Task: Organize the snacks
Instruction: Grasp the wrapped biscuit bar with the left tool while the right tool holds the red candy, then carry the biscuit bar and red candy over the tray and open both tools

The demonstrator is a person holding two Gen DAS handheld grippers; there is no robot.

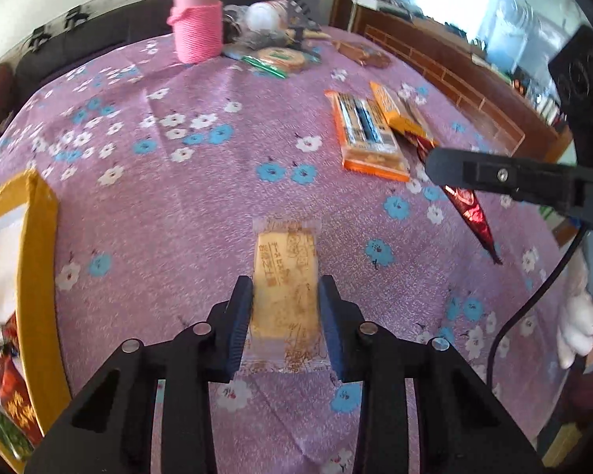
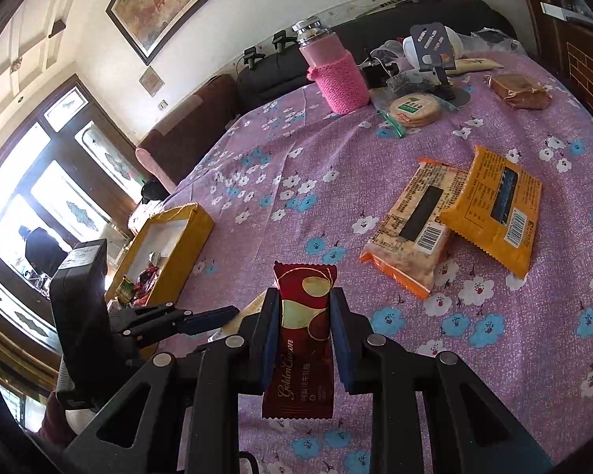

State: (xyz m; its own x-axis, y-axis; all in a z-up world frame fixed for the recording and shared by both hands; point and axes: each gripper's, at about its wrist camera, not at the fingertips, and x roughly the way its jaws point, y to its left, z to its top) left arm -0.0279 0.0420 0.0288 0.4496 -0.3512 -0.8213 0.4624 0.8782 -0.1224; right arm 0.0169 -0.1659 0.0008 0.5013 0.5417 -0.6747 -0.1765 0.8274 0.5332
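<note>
Snacks in both tongs, box waiting at the left

Pickup is the step in hand, judging by how things lie: each tong has one snack, and the open box already has a few packets in it.

Left wrist view: the left tongs (image 1: 285, 296) point down at the flowered tablecloth (image 1: 170, 181). The jaws stand narrow, one on each long side of a pale cake in a clear wrapper (image 1: 286, 276), which lies flat on the cloth. The pads look pressed against its sides. The yellow box (image 1: 39, 245) sits well off to the left of these tongs, with red packets inside near the lower corner. Ahead and to the right lie two orange cracker packs (image 1: 369, 134), one overlapping the other. The right tongs reach in from the right edge, with a red wrapper hanging beneath them.

Right wrist view: the right tongs (image 2: 303, 328) are clamped narrow around the middle of a dark red chocolate bar (image 2: 302, 335), which is clear of the cloth and sticks out past both ends of the jaws. The left tongs show low to the left, just beside these. The box lies beyond them, farther left. A pink bottle (image 2: 336, 75) and a round cookie pack (image 2: 413, 110) stand far ahead.

Next, I judge, both snacks need carrying left to the box and releasing over its opening. The cake is soft, so a light squeeze suits it.
</note>
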